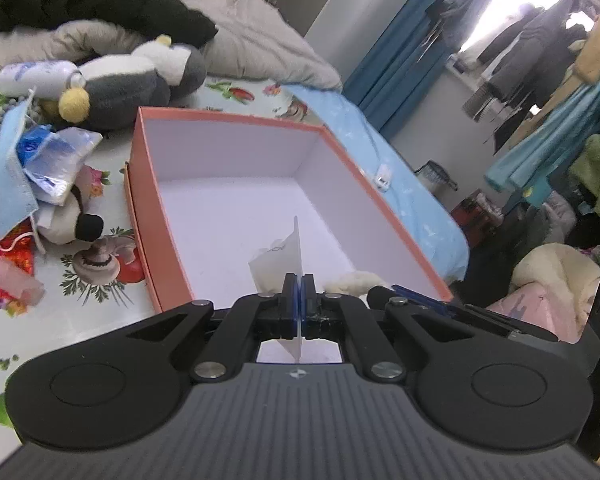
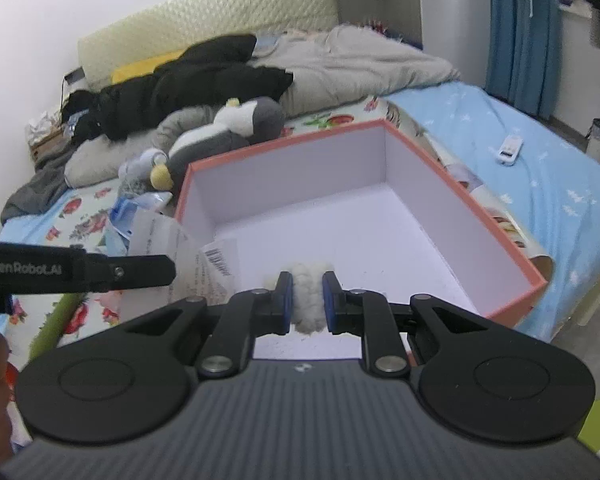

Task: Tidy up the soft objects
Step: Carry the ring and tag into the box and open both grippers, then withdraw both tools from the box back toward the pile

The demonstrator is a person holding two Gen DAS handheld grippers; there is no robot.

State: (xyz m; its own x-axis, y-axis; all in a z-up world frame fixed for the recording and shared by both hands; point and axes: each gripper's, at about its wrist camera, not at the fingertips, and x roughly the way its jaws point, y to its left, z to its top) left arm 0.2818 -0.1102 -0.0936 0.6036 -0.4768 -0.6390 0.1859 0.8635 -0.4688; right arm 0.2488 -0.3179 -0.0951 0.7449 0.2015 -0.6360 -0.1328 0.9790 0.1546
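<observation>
An open orange box with a white inside point(image 1: 236, 196) lies on the bed; it also shows in the right wrist view point(image 2: 364, 216). My left gripper point(image 1: 299, 280) is shut on a thin white paper tag point(image 1: 290, 256) over the box's near end. My right gripper point(image 2: 304, 280) is shut on a white fluffy soft object point(image 2: 309, 300) at the box's near edge; the tag point(image 2: 180, 256) hangs to its left beside the left gripper's finger point(image 2: 140, 272). The fluffy object also shows in the left wrist view point(image 1: 352, 282).
A grey and white penguin plush point(image 1: 128, 84) lies behind the box, with a white bottle point(image 1: 36, 76), a blue face mask point(image 1: 8, 176), plastic wrappers point(image 1: 56, 156) and a small plush point(image 1: 72, 220) to the left. Black clothing point(image 2: 180, 84) and a grey blanket point(image 2: 352, 60) lie farther back. A white remote point(image 2: 510, 148) is on the blue sheet.
</observation>
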